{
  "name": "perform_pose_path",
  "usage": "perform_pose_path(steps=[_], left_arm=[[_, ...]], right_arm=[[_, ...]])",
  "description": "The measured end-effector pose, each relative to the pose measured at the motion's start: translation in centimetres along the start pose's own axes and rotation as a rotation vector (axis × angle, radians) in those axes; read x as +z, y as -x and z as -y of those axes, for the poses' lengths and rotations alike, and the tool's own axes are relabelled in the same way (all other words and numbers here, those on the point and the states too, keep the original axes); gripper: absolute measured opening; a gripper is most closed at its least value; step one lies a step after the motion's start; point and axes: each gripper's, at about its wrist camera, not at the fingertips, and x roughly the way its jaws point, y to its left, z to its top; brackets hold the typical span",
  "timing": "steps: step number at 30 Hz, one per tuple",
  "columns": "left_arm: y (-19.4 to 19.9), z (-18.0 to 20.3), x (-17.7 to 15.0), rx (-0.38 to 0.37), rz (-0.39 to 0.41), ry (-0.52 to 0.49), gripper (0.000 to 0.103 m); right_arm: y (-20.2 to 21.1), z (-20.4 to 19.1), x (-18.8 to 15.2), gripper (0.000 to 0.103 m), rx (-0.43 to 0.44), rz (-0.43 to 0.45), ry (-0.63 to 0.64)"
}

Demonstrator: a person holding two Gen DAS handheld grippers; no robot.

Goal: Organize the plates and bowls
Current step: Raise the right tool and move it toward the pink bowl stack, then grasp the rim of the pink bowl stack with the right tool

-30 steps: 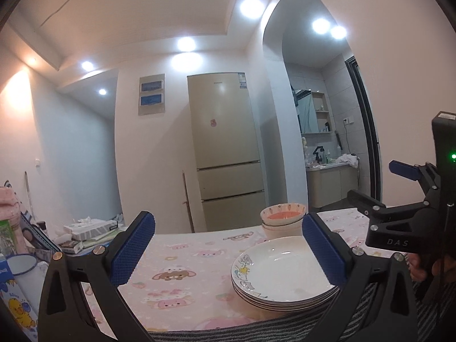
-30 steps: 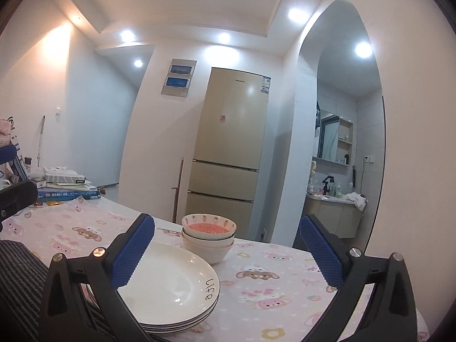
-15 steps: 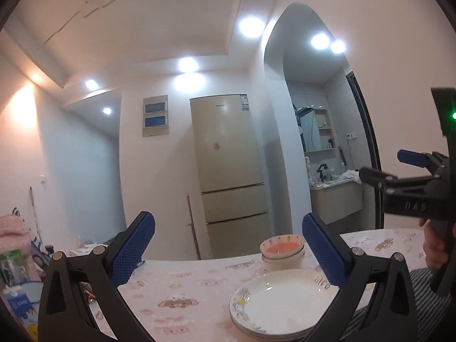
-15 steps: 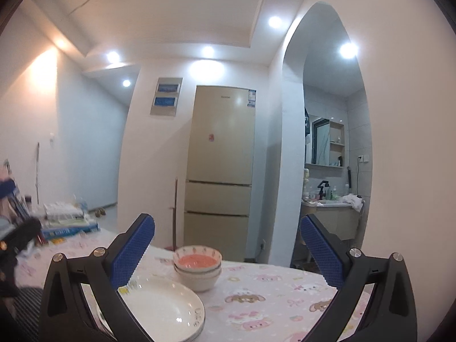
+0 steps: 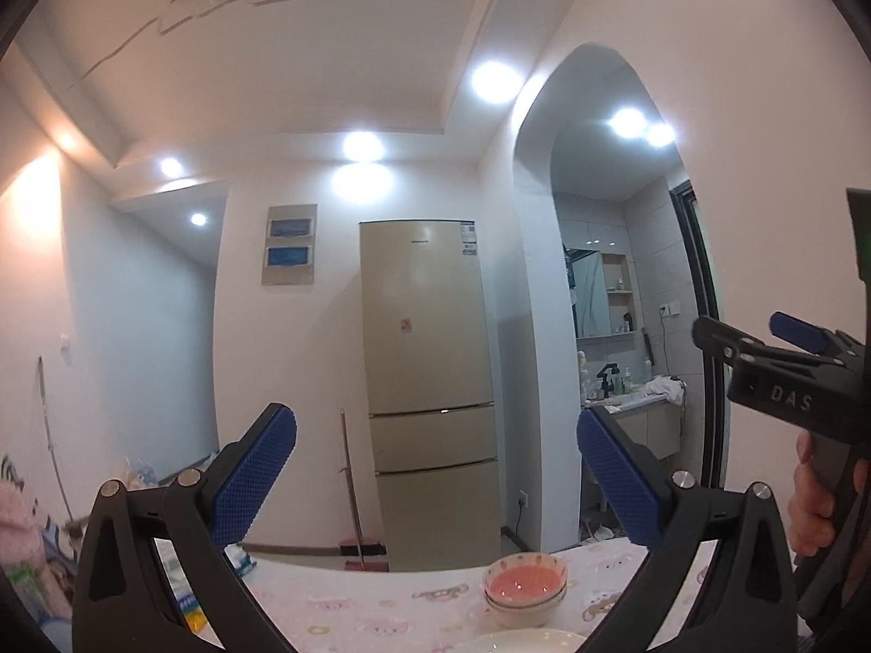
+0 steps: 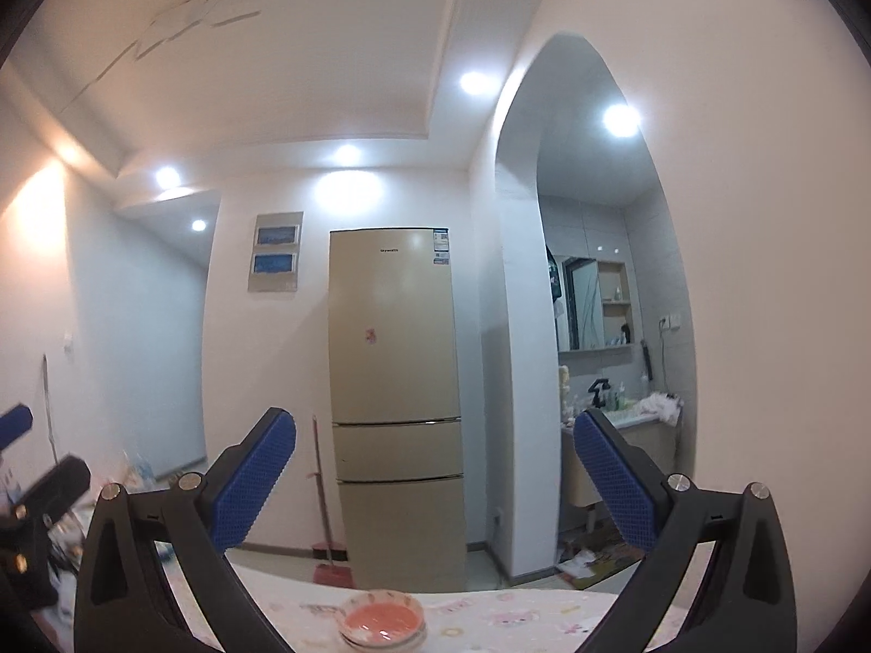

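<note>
A stack of small bowls [image 5: 526,591] with a pink inside stands on the pink cartoon tablecloth [image 5: 381,607]; the same bowls [image 6: 382,622] show low in the right wrist view. Only the far rim of the white plate stack [image 5: 517,641] peeks in at the bottom of the left wrist view. My left gripper [image 5: 435,468] is open and empty, raised well above the table. My right gripper [image 6: 434,468] is open and empty too, also held high. From the left wrist view the right gripper [image 5: 784,348] appears at the right, held by a hand [image 5: 814,511].
A beige fridge [image 5: 430,392] stands against the far wall, with a broom [image 5: 351,495] beside it. An archway [image 5: 615,283] opens to a washroom at the right. Clutter [image 5: 32,560] sits at the table's left end.
Both grippers have tilted up and lifted away from the table. The plates and bowls have slid down toward the bottom of both views; the plates are almost out of sight.
</note>
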Motion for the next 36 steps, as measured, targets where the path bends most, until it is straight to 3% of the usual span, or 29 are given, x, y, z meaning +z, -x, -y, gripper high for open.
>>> perform_pose_path(steps=[3, 5, 6, 8, 12, 15, 19, 21, 26, 28, 32, 36], left_arm=[[-1.1, 0.0, 1.1, 0.022, 0.015, -0.014, 0.103], [-2.4, -0.9, 1.3, -0.002, -0.020, 0.052, 0.103], [-3.1, -1.1, 1.0, -0.008, -0.042, 0.081, 0.103], [-4.3, -1.4, 0.2, -0.008, -0.060, 0.122, 0.103], [-8.4, -0.7, -1.2, 0.013, -0.128, 0.099, 0.103], [-9.8, -0.3, -1.1, 0.081, -0.092, 0.084, 0.103], [-12.0, -0.7, -0.5, 0.037, -0.102, 0.142, 0.103], [-13.3, -0.3, -0.8, 0.030, -0.131, 0.117, 0.103], [-16.8, 0.0, -5.6, -0.036, -0.279, 0.123, 0.103], [-19.3, 0.1, -7.8, -0.042, -0.387, 0.115, 0.103], [-22.6, -0.8, -12.3, -0.122, -0.573, 0.240, 0.103], [-24.5, -0.1, -15.9, -0.084, -0.665, 0.204, 0.103]], right_arm=[[-1.6, -0.4, 0.8, 0.103, -0.082, -0.009, 0.006], [-3.0, -1.7, 0.6, 0.103, -0.206, -0.060, 0.092], [-3.5, -2.2, 0.3, 0.103, -0.222, -0.078, 0.126], [-4.0, -2.4, -0.4, 0.103, -0.175, -0.081, 0.118], [-6.5, -1.5, -0.2, 0.103, -0.149, -0.131, 0.090], [-8.3, -0.1, -0.4, 0.103, -0.146, -0.165, 0.033], [-10.9, 2.1, -1.8, 0.103, -0.110, -0.239, -0.058], [-12.2, 3.0, -3.1, 0.101, -0.110, -0.279, -0.088], [-17.1, 4.3, -8.3, 0.100, 0.024, -0.452, -0.145], [-19.0, 4.0, -10.5, 0.100, 0.041, -0.515, -0.159], [-22.6, 2.8, -16.5, 0.096, 0.080, -0.689, -0.182], [-24.3, 2.4, -20.8, 0.095, 0.082, -0.814, -0.183]])
